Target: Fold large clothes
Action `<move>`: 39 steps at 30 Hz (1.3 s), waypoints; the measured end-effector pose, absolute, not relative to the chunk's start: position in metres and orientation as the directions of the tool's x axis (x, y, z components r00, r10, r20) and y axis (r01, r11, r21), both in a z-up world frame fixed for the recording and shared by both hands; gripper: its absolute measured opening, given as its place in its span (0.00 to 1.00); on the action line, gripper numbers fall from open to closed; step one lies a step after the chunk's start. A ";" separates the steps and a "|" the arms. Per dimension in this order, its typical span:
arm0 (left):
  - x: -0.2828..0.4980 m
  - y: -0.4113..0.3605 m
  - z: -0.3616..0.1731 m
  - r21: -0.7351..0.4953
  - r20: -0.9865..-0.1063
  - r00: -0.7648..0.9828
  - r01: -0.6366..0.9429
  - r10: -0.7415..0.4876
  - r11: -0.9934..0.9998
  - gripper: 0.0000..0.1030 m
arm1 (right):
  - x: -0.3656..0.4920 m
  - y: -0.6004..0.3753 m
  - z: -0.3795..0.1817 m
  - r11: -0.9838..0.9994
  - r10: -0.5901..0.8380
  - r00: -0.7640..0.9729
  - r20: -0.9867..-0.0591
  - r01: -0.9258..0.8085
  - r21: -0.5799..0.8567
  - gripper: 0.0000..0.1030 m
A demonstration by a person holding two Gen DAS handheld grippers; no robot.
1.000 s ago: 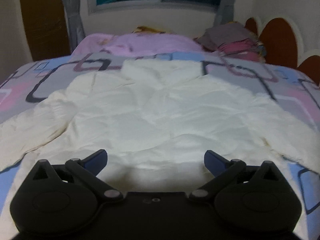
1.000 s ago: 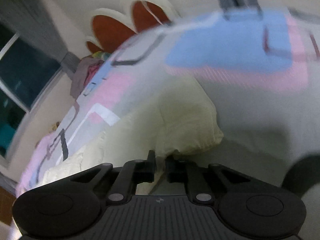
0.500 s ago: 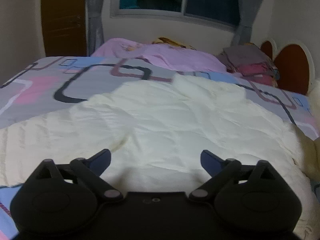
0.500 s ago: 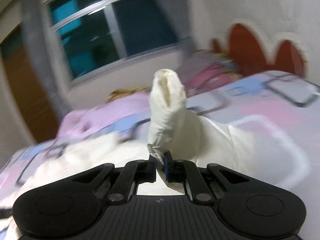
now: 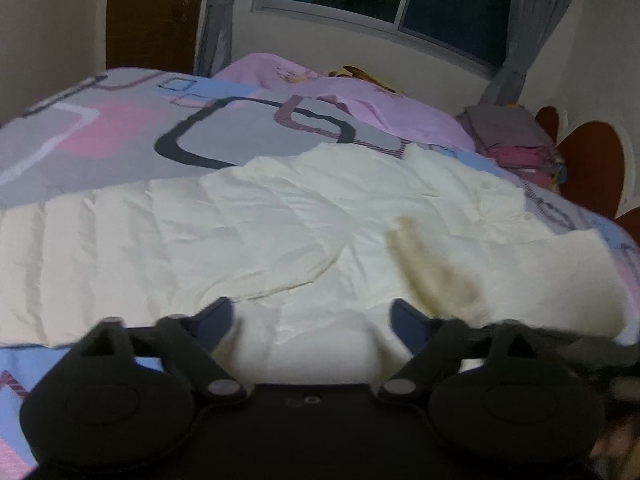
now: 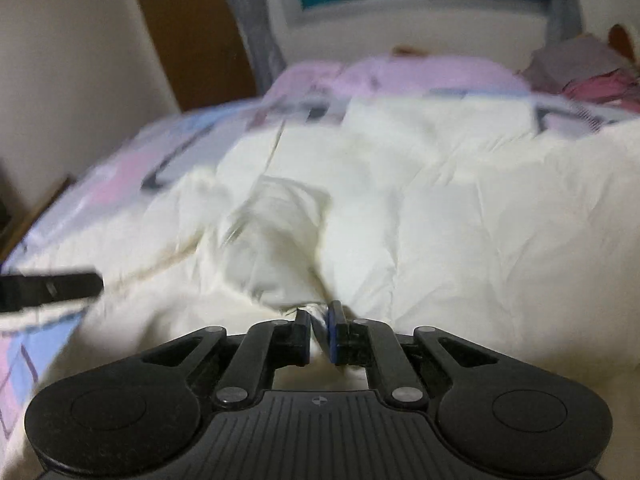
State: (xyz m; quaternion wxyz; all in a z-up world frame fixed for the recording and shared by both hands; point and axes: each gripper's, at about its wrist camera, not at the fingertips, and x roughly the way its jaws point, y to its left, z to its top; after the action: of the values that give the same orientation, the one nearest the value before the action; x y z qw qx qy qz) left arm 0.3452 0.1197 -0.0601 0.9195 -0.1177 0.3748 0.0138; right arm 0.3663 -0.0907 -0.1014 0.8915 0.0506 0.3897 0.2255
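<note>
A large cream-white garment (image 5: 260,232) lies spread flat on the bed, its near hem just in front of my left gripper (image 5: 312,316), which is open and empty above it. In the right wrist view my right gripper (image 6: 319,322) is shut on the garment's sleeve (image 6: 276,236), which is drawn over the garment's body (image 6: 480,208). The sleeve also shows in the left wrist view (image 5: 432,268) as a blurred strip lying across the body. The left gripper's edge shows at the far left of the right wrist view (image 6: 52,286).
The bed cover (image 5: 120,132) is grey, pink and blue with dark rounded squares. A lilac blanket (image 5: 360,96) lies at the far side, a pile of folded clothes (image 5: 516,140) at the right by the red headboard (image 5: 592,168). A window and curtains stand behind.
My right gripper has swung the sleeve from held up in the air down and leftward onto the garment's body. My left gripper has shifted left and closer to the hem, still open.
</note>
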 end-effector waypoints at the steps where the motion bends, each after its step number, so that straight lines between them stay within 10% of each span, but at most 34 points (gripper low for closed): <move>1: 0.345 0.120 -0.060 -0.223 -0.685 0.725 -0.110 -0.075 0.969 0.97 | 0.363 -0.091 -0.098 0.894 0.436 0.607 -0.664 -0.373 0.247 0.22; 3: 0.351 0.113 -0.060 -0.248 -0.672 0.732 -0.088 -0.106 0.965 0.97 | 0.358 -0.097 -0.092 0.895 0.441 0.648 -0.621 -0.370 0.248 0.74; 4: 0.354 0.111 -0.061 -0.261 -0.671 0.730 -0.074 -0.126 0.962 0.97 | 0.352 -0.105 -0.085 0.901 0.432 0.677 -0.596 -0.359 0.245 0.78; 11: 0.400 0.081 -0.091 -0.370 -0.709 0.648 -0.005 -0.279 0.929 0.82 | 0.335 -0.202 -0.046 0.934 0.325 0.792 -0.517 -0.184 0.307 0.64; 14: 0.416 0.067 -0.105 -0.327 -0.764 0.589 -0.003 -0.263 0.945 0.57 | 0.332 -0.257 -0.045 0.941 0.206 0.823 -0.529 -0.018 0.337 0.54; 16: 0.422 0.060 -0.107 -0.294 -0.770 0.589 0.014 -0.245 0.956 0.21 | 0.333 -0.290 -0.051 0.929 0.130 0.820 -0.558 0.096 0.358 0.43; 19: 0.419 0.054 -0.092 -0.243 -0.730 0.651 0.035 -0.206 0.969 0.08 | 0.345 -0.323 -0.063 0.904 0.077 0.789 -0.609 0.203 0.377 0.30; 32: 0.399 0.075 -0.104 -0.152 -0.767 0.633 -0.024 -0.103 0.988 0.10 | 0.379 -0.323 -0.102 0.935 0.072 0.713 -0.697 0.195 0.297 0.28; 36: 0.384 0.084 -0.077 -0.053 -0.682 0.730 -0.107 0.042 0.993 0.58 | 0.385 -0.337 -0.076 0.929 0.063 0.775 -0.628 0.185 0.320 0.28; 39: 0.394 0.072 -0.063 -0.004 -0.634 0.773 -0.048 0.034 0.999 0.56 | 0.412 -0.335 -0.063 0.936 0.065 0.790 -0.609 0.164 0.312 0.28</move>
State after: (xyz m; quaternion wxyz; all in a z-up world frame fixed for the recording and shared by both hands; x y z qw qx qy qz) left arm 0.3936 0.0722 -0.0630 0.9414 -0.0100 0.3365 0.0217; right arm 0.4125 -0.3349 -0.0634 0.9294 0.1772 0.3227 -0.0267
